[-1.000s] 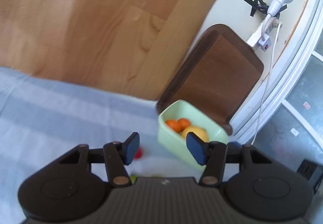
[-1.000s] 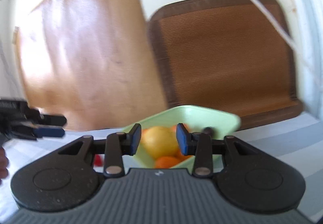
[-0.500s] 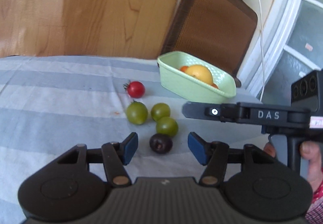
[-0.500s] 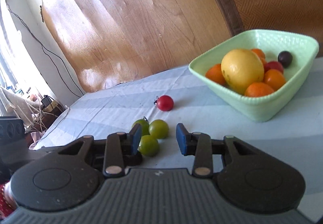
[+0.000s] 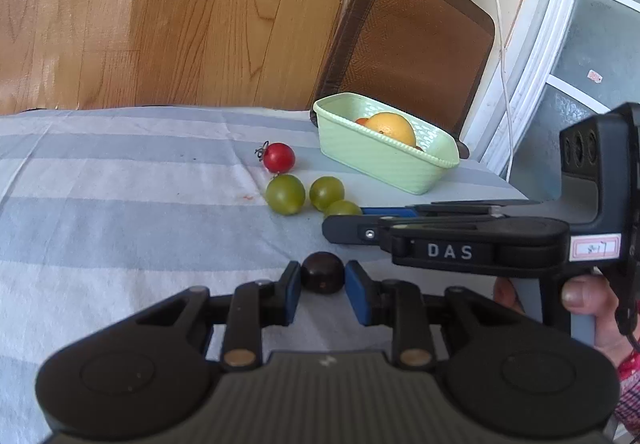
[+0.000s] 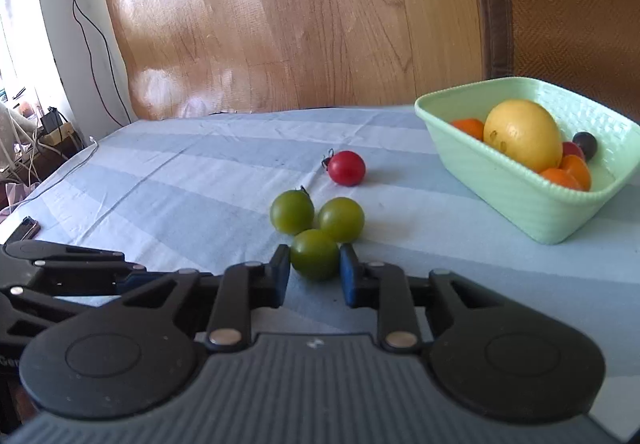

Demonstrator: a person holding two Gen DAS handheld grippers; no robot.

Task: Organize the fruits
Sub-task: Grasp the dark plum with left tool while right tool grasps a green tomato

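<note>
- The left gripper [image 5: 322,281], low in its frame, has just closed its blue pads onto a dark purple tomato [image 5: 322,273] resting on the striped cloth [image 5: 120,204].
- The right gripper [image 6: 313,270] has its pads pressed on the nearest green tomato [image 6: 314,254].
- Two more green tomatoes [image 6: 292,211] touch it; a red tomato [image 6: 347,168] sits above.
- The green basket [image 6: 532,212], right of frame, holds a lemon [image 6: 522,134].
</note>
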